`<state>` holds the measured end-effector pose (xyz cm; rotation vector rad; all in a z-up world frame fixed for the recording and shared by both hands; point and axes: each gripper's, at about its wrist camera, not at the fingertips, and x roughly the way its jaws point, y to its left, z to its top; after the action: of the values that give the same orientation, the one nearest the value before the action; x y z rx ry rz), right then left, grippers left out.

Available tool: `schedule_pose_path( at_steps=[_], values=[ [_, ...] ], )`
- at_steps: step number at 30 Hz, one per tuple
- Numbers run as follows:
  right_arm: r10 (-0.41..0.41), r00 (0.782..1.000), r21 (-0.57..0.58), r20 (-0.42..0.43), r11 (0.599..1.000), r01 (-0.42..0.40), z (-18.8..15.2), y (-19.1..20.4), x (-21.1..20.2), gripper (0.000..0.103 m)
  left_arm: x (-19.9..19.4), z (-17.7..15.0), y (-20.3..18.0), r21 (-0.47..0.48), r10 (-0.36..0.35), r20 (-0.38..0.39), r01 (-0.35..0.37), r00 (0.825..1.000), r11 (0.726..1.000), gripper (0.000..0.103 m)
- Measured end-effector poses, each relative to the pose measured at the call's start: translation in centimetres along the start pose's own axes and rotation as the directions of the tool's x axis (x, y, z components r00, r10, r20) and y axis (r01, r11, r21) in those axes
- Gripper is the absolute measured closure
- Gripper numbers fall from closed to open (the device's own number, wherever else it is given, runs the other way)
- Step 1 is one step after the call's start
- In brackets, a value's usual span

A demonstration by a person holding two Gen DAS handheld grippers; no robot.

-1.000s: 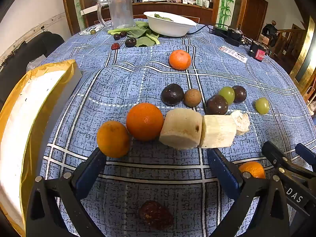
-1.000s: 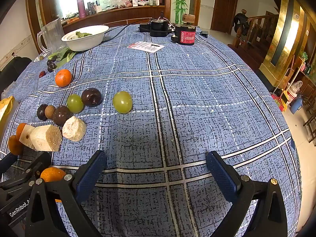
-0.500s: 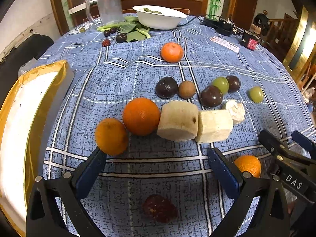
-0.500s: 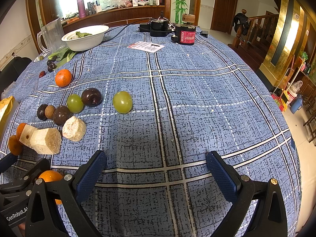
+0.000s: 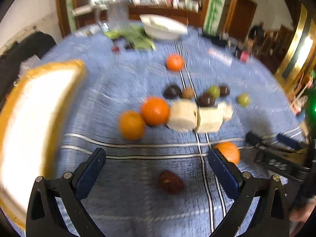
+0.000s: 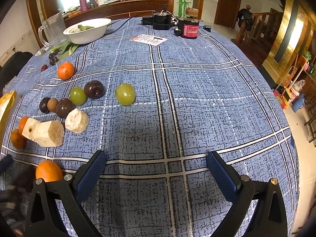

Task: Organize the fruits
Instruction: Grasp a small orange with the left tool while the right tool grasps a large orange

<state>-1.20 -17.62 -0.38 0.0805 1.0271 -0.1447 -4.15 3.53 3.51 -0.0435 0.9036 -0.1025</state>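
Note:
Fruit lies on a blue checked tablecloth (image 6: 197, 90). The left wrist view is blurred. My left gripper (image 5: 157, 164) is open and empty above a dark red fruit (image 5: 170, 181). Ahead lie two oranges (image 5: 155, 111), (image 5: 132, 124) and pale cut chunks (image 5: 183, 115). A third orange (image 5: 228, 152) sits by its right finger. My right gripper (image 6: 156, 167) is open and empty over bare cloth. To its left are a green grape (image 6: 125, 94), dark plums (image 6: 94, 89), pale chunks (image 6: 48, 133) and an orange (image 6: 48, 171).
A gold-rimmed white tray (image 5: 29, 122) stands at the left. A white bowl (image 6: 86, 30), a glass jug (image 6: 53, 29), green leaves (image 6: 65, 48), a small orange (image 6: 65, 70), a card (image 6: 150, 39) and black and red devices (image 6: 187, 28) sit at the back.
My left gripper has pulled back and moved, so its view is blurred and the fruit looks farther off. My right gripper has stayed still.

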Motion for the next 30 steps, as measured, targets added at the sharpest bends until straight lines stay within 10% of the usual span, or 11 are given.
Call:
schedule_pose_path(
  at_steps=[6, 10, 12, 18, 24, 30],
  values=[
    [-0.109, 0.992, -0.055, 0.059, 0.992, 0.112, -0.2, 0.6, -2.3, 0.001, -10.2, 0.2, 3.9, -0.054, 0.077, 0.306, -0.063, 0.949, 0.997, 0.0],
    [0.008, 0.95, -0.025, 0.312, 1.0, 0.0, -1.4, 0.5, -8.6, 0.001, -14.4, 0.3, 5.6, -0.085, 0.156, 0.409, -0.132, 0.899, 0.988, 0.0],
    [0.114, 0.93, -0.035, 0.349, 0.994, -0.108, -1.9, 0.5, -10.0, 0.001, -14.9, 0.3, 5.8, -0.089, 0.162, 0.401, -0.137, 0.902, 0.987, 0.0],
    [0.209, 0.961, -0.088, 0.184, 0.977, -0.195, -2.0, 1.5, -8.4, 0.007, -14.0, -1.0, 4.7, -0.027, 0.15, 0.416, -0.153, 0.897, 0.988, 0.0],
    [0.353, 0.933, -0.068, 0.068, 0.935, -0.348, -1.9, 2.4, -5.7, 0.041, -11.2, -0.7, 6.1, -0.068, 0.003, 0.273, 0.016, 0.962, 0.998, 0.0],
    [0.429, 0.902, -0.092, 0.051, 0.901, -0.424, -2.3, 4.3, -4.7, 0.049, -9.7, -0.6, 7.5, -0.126, 0.01, 0.246, 0.022, 0.969, 0.992, 0.0]
  ],
)
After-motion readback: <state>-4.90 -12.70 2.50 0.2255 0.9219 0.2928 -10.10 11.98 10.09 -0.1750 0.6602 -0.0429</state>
